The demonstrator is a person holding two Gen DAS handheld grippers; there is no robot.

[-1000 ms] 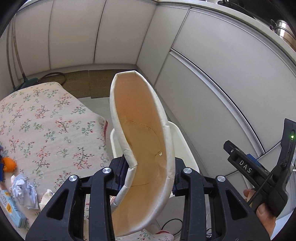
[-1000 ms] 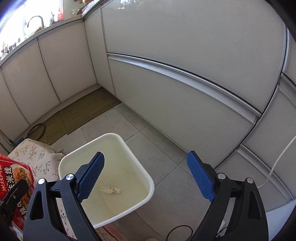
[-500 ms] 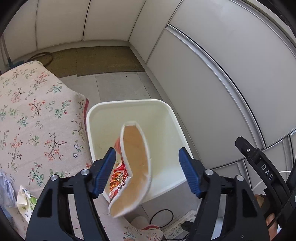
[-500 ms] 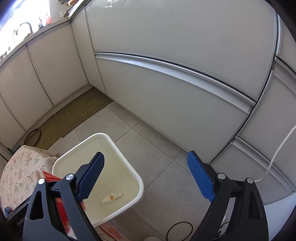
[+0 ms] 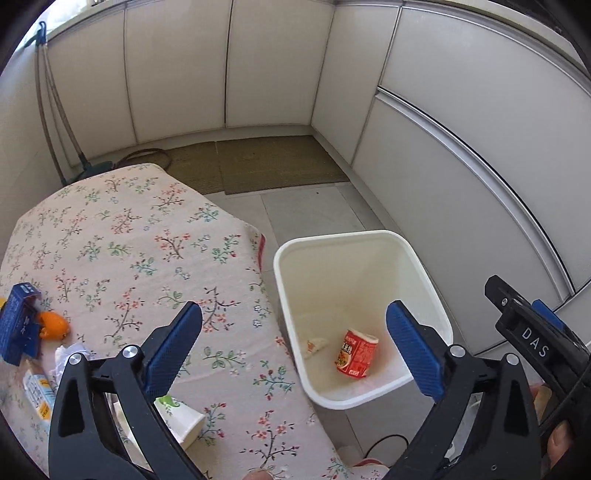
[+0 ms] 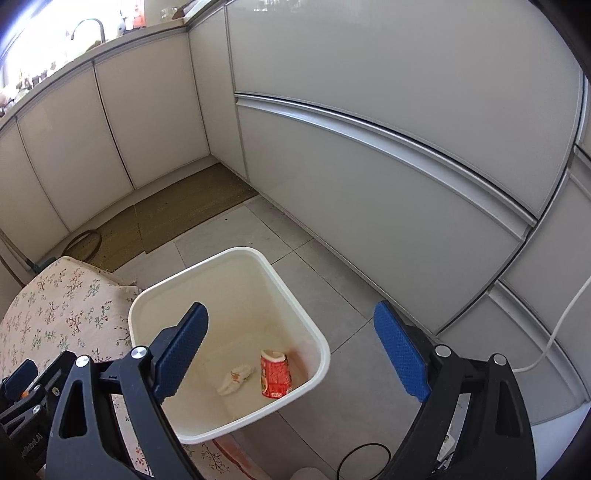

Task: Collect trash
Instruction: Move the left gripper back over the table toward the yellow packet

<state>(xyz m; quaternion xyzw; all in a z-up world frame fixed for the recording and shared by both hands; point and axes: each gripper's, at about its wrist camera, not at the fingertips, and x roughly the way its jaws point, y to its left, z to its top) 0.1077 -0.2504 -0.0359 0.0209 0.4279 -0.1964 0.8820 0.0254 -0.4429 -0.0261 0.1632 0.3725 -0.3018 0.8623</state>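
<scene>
Left gripper (image 5: pixel 293 347): fingers spread wide, nothing between the blue pads. It hangs over the near right edge of the table, looking down toward the bin. Right gripper (image 6: pixel 291 349): fingers likewise released, empty, above the bin.

White trash bin (image 5: pixel 428 273) stands on the floor just beside the table's right edge. Inside, on the bottom: red noodle cup (image 5: pixel 356 352) lying on its side, and a crumpled pale wrapper (image 5: pixel 314 345) just left of it. Same pair seen from the right wrist view: cup (image 6: pixel 275 374), wrapper (image 6: pixel 236 378), near each other, whether touching cannot be told.

Surface: table draped in a floral cloth (image 5: pixel 122 251), pale pink with small red and green sprigs. Remaining items cluster at its near left: blue carton (image 5: pixel 16 321), orange object (image 5: pixel 53 325) just to its right, crumpled white paper (image 5: pixel 70 354), a light blue and white packet (image 5: pixel 37 395), and a white paper cup (image 5: pixel 183 421) on its side, partly hidden behind the left finger.

Room: grey tile floor (image 6: pixel 332 280), brown mat (image 5: pixel 273 164) along the far wall, cream cabinet fronts (image 6: pixel 369 74) wrapping far and right sides, metal trim strips on the right run. Mop handles (image 5: pixel 48 99) lean at far left. A sink faucet (image 6: pixel 86 27) shows on the counter at upper left in the right wrist view. White cable (image 6: pixel 557 325) at right.
</scene>
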